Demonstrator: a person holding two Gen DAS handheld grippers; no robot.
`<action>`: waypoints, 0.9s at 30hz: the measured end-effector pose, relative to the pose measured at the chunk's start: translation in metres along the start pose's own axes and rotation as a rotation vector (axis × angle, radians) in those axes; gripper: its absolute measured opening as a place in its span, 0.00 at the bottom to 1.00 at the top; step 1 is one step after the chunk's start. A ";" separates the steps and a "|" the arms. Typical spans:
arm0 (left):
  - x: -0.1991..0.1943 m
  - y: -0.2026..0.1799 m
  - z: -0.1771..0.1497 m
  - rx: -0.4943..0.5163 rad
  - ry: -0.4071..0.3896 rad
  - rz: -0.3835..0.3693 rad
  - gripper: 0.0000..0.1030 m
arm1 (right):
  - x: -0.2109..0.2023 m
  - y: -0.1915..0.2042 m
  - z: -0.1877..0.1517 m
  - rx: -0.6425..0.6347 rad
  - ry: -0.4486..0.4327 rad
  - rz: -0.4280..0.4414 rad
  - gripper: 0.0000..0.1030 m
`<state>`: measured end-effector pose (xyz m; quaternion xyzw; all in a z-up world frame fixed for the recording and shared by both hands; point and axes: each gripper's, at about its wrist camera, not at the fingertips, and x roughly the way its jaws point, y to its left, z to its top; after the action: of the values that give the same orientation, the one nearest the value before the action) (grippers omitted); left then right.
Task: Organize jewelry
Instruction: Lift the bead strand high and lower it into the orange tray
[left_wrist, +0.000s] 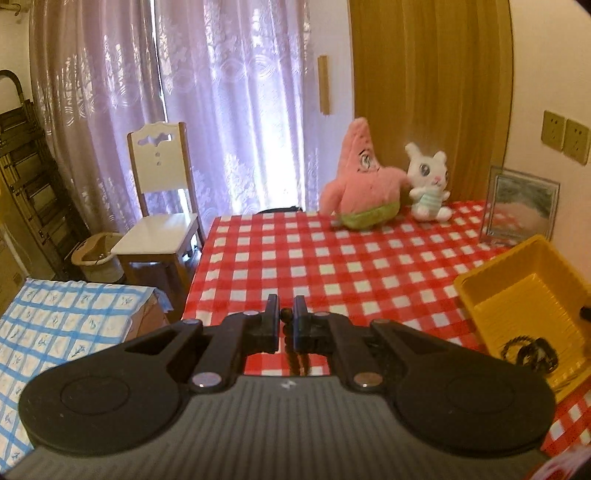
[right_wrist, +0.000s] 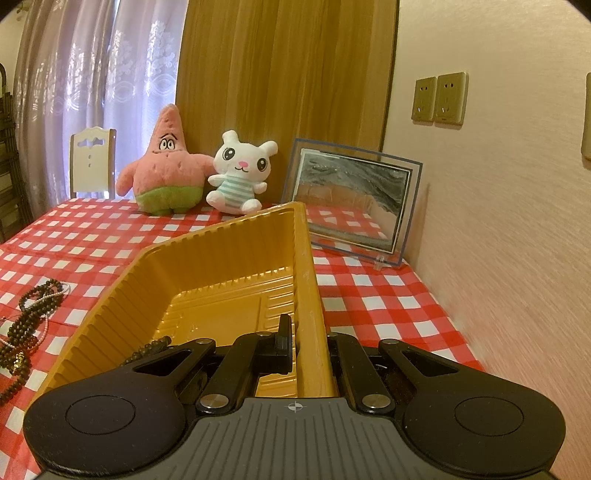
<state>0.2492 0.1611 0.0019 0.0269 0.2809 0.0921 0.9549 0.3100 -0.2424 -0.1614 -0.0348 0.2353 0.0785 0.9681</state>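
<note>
Left gripper (left_wrist: 286, 317) and right gripper (right_wrist: 306, 343): matte black linkage arms, silver pivot screws. Ribbed grey housing behind fingers, round black discs either side. Small white crosshair mark centered on housing.

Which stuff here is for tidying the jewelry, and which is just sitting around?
For the job:
- yellow tray, gripped at its wall by the right gripper
- bead string in the left gripper
- bead necklaces on the tablecloth

Just sitting around:
- pink starfish plush
- white bunny plush
- picture frame
- chair
</note>
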 end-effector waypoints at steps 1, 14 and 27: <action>-0.002 0.000 0.002 0.001 -0.008 -0.004 0.06 | 0.000 0.000 0.000 0.000 -0.001 0.000 0.04; -0.029 -0.015 0.036 0.036 -0.108 -0.090 0.06 | 0.000 0.001 0.002 0.002 -0.003 0.000 0.04; -0.034 -0.068 0.068 0.093 -0.188 -0.284 0.06 | 0.001 0.001 0.004 0.009 -0.004 0.002 0.04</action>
<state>0.2688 0.0880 0.0703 0.0398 0.1953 -0.0597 0.9781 0.3123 -0.2407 -0.1578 -0.0299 0.2336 0.0783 0.9687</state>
